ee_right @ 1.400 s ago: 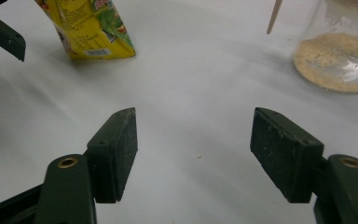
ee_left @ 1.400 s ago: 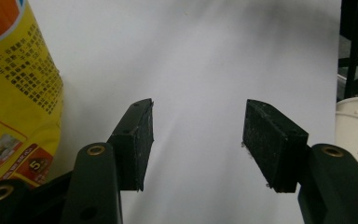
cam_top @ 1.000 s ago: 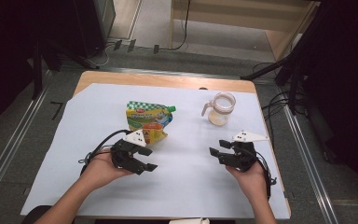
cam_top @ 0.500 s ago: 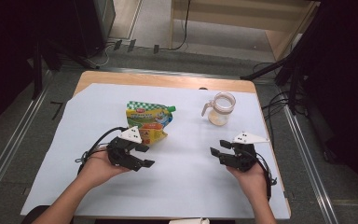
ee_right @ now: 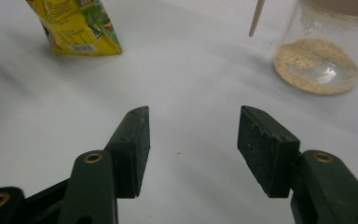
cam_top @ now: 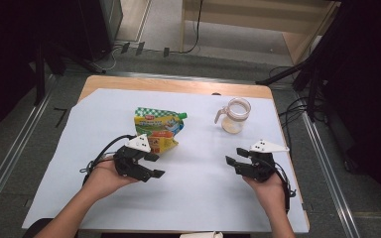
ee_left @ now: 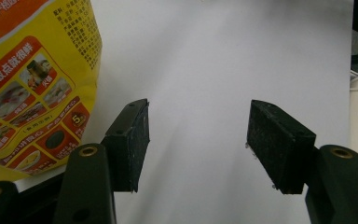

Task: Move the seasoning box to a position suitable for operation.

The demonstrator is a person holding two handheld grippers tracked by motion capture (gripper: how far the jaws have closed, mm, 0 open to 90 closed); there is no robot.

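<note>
pouch [cam_top: 158, 130] lay flat on the tabletop [cam_top: 203, 203], left of the glass jar [cam_top: 235, 115] | soft, light, slippery, best held by its stiff top edge near the cap | left tongs [cam_top: 151, 166] just beside pouch, apart, empty | right tongs [cam_top: 235, 157] near jar, apart, empty

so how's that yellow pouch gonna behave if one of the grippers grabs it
The yellow pouch looks like soft printed film, so it would probably flex and crumple rather than stay stiff. Its glossy surface may be slippery. It bulges as if filled, so it could sag when lifted by one edge.
</note>
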